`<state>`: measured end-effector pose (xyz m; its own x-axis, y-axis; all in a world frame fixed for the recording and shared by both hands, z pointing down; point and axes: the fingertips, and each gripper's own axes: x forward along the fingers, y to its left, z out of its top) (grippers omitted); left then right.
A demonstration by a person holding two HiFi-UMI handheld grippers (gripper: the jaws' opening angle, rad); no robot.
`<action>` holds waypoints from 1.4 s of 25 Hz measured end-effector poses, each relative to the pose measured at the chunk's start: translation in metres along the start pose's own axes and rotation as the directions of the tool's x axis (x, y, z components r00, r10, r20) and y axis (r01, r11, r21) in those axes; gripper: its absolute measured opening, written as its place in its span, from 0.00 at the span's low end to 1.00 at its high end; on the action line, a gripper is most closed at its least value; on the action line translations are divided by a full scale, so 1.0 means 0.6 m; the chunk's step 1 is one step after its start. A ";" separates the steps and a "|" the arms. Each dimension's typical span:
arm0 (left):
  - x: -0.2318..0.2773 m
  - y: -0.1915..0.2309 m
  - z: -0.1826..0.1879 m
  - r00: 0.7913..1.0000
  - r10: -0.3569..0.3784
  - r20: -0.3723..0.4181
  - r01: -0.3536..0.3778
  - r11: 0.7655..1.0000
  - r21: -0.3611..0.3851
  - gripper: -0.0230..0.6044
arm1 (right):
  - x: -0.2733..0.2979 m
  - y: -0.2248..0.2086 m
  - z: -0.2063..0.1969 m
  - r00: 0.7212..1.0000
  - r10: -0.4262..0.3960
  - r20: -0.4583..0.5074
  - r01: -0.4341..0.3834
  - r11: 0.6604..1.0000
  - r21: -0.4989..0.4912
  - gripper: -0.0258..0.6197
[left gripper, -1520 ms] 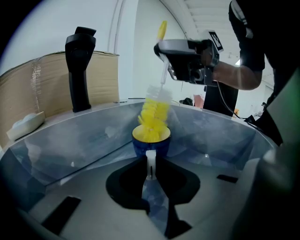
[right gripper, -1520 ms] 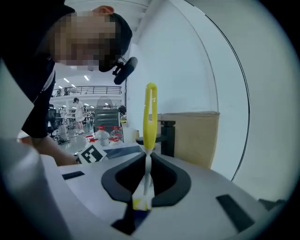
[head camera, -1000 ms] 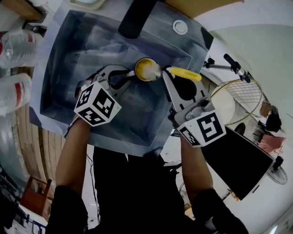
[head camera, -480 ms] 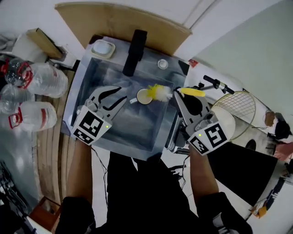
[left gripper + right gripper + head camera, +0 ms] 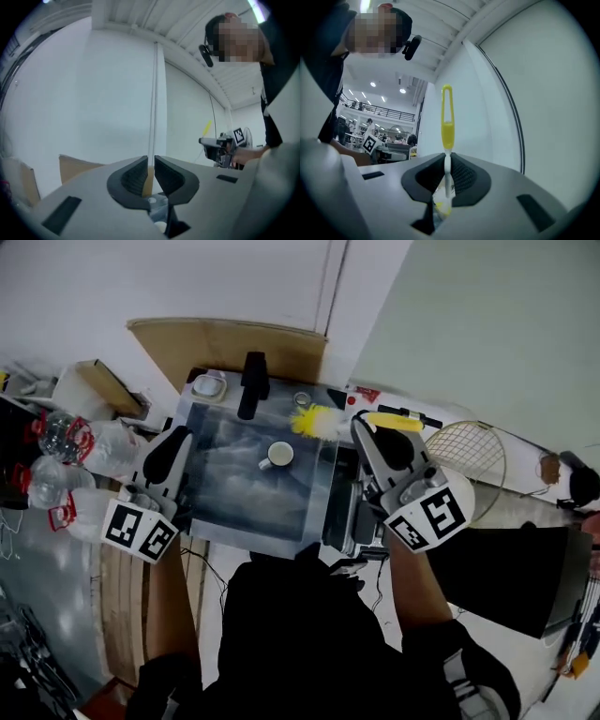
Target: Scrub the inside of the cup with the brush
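Brush [image 5: 317, 421] has left the cup [image 5: 278, 456], which stands in the sink [image 5: 225, 488].

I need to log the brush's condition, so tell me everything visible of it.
The brush has a yellow, plastic-looking handle ending in a slotted loop, a thin white neck and a fluffy yellow bristle head. The right tool is shut on the white neck. In the head view it lies roughly level above the far right corner of the sink, bristles pointing left, clear of the cup.

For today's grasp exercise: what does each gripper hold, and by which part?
Right gripper clamps the brush by its white stem; left gripper, jaws closing, is empty.
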<state>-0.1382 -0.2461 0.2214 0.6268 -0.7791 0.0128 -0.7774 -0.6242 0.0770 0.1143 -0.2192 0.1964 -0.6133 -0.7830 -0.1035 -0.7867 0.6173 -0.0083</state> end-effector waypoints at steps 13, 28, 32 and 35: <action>-0.254 -0.056 0.029 0.981 0.159 0.114 -0.154 0.987 -0.045 0.06 | -0.206 0.084 -0.004 0.982 -0.186 0.028 0.185 0.982 0.041 0.10; -0.603 -0.231 -0.064 0.958 0.280 0.068 -0.276 0.959 -0.062 0.06 | -0.406 0.393 -0.058 0.989 -0.126 -0.073 0.126 0.992 0.004 0.10; -0.643 -0.270 -0.086 0.953 0.298 0.052 -0.294 0.953 -0.071 0.06 | -0.439 0.428 -0.061 0.990 -0.107 -0.095 0.106 0.994 -0.017 0.10; -0.651 -0.325 -0.107 0.968 0.250 0.031 -0.246 0.966 -0.084 0.06 | -0.467 0.457 -0.064 0.992 -0.076 -0.102 0.071 0.996 -0.054 0.10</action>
<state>-0.2279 0.1838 0.2653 0.4110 -0.9117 0.0006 -0.9006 -0.4059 0.1552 0.0676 0.1667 0.2611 -0.5555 -0.8315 -0.0004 -0.8309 0.5551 0.0383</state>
